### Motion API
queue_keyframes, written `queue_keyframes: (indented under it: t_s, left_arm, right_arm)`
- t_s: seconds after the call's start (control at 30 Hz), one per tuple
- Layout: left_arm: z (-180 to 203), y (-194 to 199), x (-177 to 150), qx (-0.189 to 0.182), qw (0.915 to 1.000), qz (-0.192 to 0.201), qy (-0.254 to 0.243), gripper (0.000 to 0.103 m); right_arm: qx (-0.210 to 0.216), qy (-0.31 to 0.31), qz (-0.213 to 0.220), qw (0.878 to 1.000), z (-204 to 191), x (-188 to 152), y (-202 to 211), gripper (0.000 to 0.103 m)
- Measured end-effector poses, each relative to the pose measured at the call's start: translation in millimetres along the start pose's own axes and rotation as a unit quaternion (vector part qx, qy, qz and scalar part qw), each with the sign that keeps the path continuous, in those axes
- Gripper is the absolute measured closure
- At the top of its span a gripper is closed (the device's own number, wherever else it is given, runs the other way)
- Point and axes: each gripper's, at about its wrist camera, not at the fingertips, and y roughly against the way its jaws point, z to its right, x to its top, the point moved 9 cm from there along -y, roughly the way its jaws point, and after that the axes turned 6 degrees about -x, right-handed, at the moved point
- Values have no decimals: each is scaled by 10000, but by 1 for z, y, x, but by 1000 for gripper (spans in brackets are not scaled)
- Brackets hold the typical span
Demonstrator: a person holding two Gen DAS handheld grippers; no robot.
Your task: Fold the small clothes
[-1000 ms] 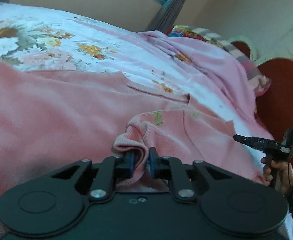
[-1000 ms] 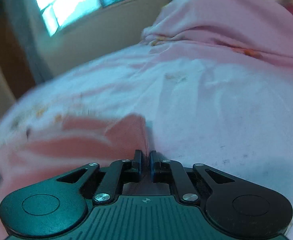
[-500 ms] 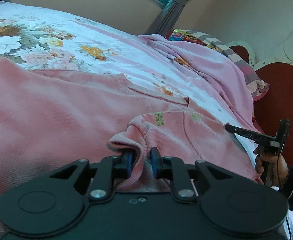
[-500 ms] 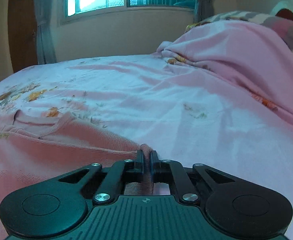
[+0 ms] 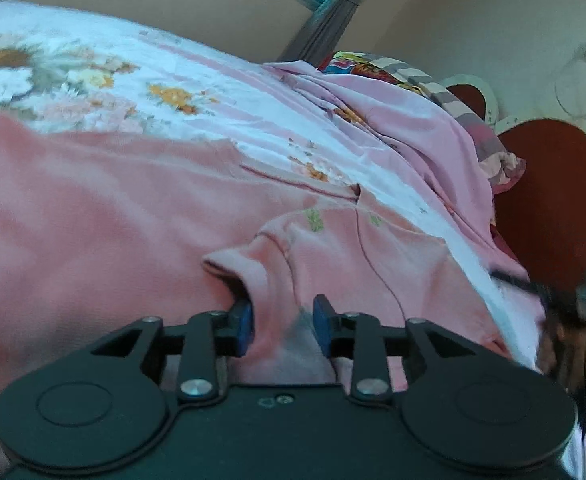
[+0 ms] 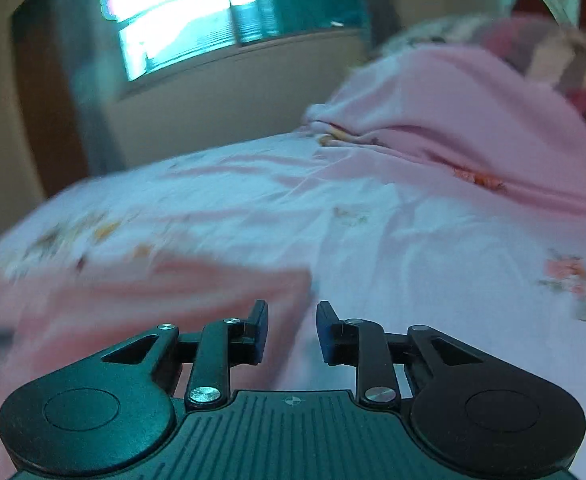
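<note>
A pink top (image 5: 141, 216) lies flat on the flowered bedsheet (image 5: 221, 92), a folded edge bunched between the just-parted jaws of the left gripper (image 5: 281, 330), while the right gripper (image 6: 292, 332), jaws also just opened, hangs beside the top's right edge.

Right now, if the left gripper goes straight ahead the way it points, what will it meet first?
Probably the folded pink garment: the open left gripper already has its bunched cloth between the jaws. The floral bedsheet lies beyond.
</note>
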Motion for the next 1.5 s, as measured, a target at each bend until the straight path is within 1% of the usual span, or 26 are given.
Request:
queue_keyframes:
  t_s: [0.1, 0.2, 0.3, 0.37, 0.4, 0.47, 0.5, 0.53, 0.63, 0.7, 0.77, 0.87, 0.9, 0.93, 0.97, 1.03, 1.1, 1.13, 1.2, 1.27, 1.3, 1.33, 1.4, 1.43, 1.47, 1.5]
  left_arm:
    - [0, 1, -2, -39, 9998, 46, 175, 70]
    - [3, -1, -2, 0, 9998, 55, 185, 68]
    - [6, -3, -4, 76, 9998, 57, 153, 67]
    - [6, -3, -5, 139, 9998, 68, 112, 67]
    - [6, -5, -6, 167, 9998, 70, 94, 67]
    - [6, -6, -8, 203, 9998, 80, 43, 67]
    - [6, -6, -9, 212, 9997, 88, 20, 66]
    - [7, -6, -9, 236, 9997, 86, -15, 66]
    - [10, 5, -5, 361, 9991, 212, -64, 66]
    - [19, 18, 0, 516, 9971, 443, -331, 66]
    - [29, 22, 2, 702, 9942, 571, -574, 64]
    - [35, 4, -7, 956, 9922, 282, -745, 61]
    - [32, -5, -13, 1158, 9893, 56, -890, 59]
    - [29, -9, -18, 1359, 9849, -37, -1072, 57]
    - [29, -8, -18, 1318, 9851, 7, -1106, 57]
    - [26, 2, -15, 1276, 9868, 114, -991, 58]
    - [27, 11, -9, 1271, 9860, 355, -1019, 60]
    - [28, 12, -6, 1261, 9856, 459, -1025, 60]
    - [33, 8, -2, 1232, 9854, 529, -1047, 59]
    - [33, -4, -2, 1274, 9853, 386, -1071, 57]
    - [27, -14, -4, 1421, 9834, 161, -1117, 53]
    - [21, -20, -7, 1594, 9799, -30, -1198, 52]
    - [24, -12, 0, 1542, 9806, 134, -1200, 54]
    - [30, -6, 7, 1571, 9768, 330, -1417, 53]
    - [34, -1, 11, 1552, 9749, 467, -1525, 52]
    - [35, -1, 16, 1490, 9756, 530, -1524, 46]
  right_arm:
    - [315, 447, -150, 9984, -16, -37, 37, 77]
    - [586, 809, -344, 9944, -36, -64, 48, 77]
    - [419, 1212, -358, 9911, -50, -73, 35, 77]
    - [249, 1168, -307, 9924, -49, -70, 27, 80]
    - [104, 755, -260, 9968, -36, -66, 26, 85]
    - [-90, -286, -399, 9988, -1, -65, 22, 86]
    - [-18, -515, -488, 9975, 6, -69, 20, 86]
    - [21, -550, -532, 9971, 6, -71, 19, 86]
    - [8, -156, -366, 9992, -8, -62, 33, 86]
    - [78, 113, 6, 9999, -20, -48, 46, 86]
    - [105, 246, 173, 9995, -31, -36, 43, 86]
    - [133, 89, -121, 9998, -40, -31, 8, 86]
    - [3, 144, -392, 9991, -40, -38, -8, 86]
    - [-343, 330, -721, 9963, -34, -48, -27, 86]
    - [-345, 273, -644, 9969, -26, -50, -32, 85]
    - [-323, -169, -675, 9971, -14, -44, -32, 85]
    - [-682, 56, -276, 9973, -15, -29, -21, 85]
    - [-563, 47, -129, 9983, -19, -23, -16, 85]
    - [-129, 61, -45, 9999, -36, -18, -15, 85]
    - [178, 496, -123, 9985, -55, -25, -25, 85]
    - [25, 696, -327, 9970, -54, -32, -39, 85]
    - [-267, 641, -531, 9962, -40, -37, -53, 86]
    - [-429, 104, -640, 9970, -17, -25, -59, 92]
    - [-782, 223, -488, 9955, -13, -13, -58, 93]
    - [-773, 333, -297, 9960, -13, -3, -56, 93]
    - [-615, 334, -160, 9974, -17, 7, -56, 93]
